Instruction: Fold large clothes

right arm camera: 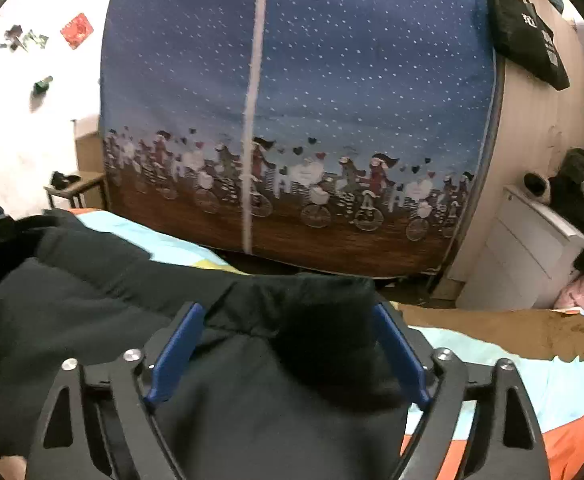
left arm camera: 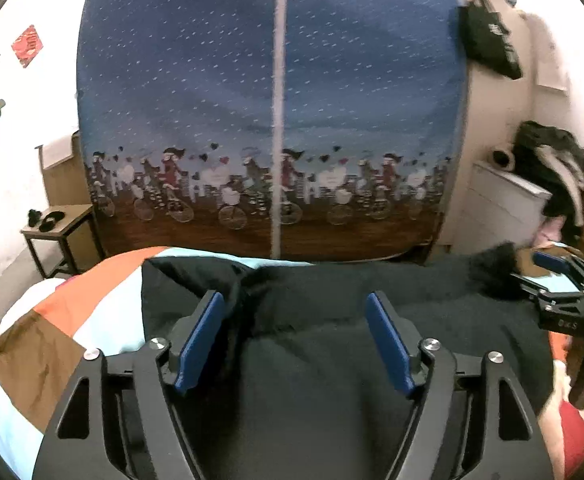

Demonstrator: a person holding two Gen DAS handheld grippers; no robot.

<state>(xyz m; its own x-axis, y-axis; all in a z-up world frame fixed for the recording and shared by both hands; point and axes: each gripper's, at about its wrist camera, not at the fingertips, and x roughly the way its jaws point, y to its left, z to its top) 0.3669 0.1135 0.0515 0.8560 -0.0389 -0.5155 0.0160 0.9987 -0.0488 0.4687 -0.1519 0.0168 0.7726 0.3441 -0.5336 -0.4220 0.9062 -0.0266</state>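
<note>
A large black padded jacket (left arm camera: 332,352) lies spread on a bed with a patchwork cover (left arm camera: 51,332). My left gripper (left arm camera: 296,300) is open, its blue pads (left arm camera: 199,340) wide apart over the jacket's left part, near a fold of the cloth. My right gripper (right arm camera: 287,312) is open too, its blue pads (right arm camera: 175,356) either side of the jacket (right arm camera: 251,400) near its far right edge, where a dark furry trim (right arm camera: 332,320) lies. The right gripper also shows at the right edge of the left wrist view (left arm camera: 560,280). Neither gripper holds the cloth.
A blue fabric wardrobe (left arm camera: 275,120) with a bicycle print stands just beyond the bed. A small side table (left arm camera: 59,232) is at the left. A white drawer unit (right arm camera: 524,248) with dark clothes on top stands at the right. A black bag (right arm camera: 528,36) hangs above it.
</note>
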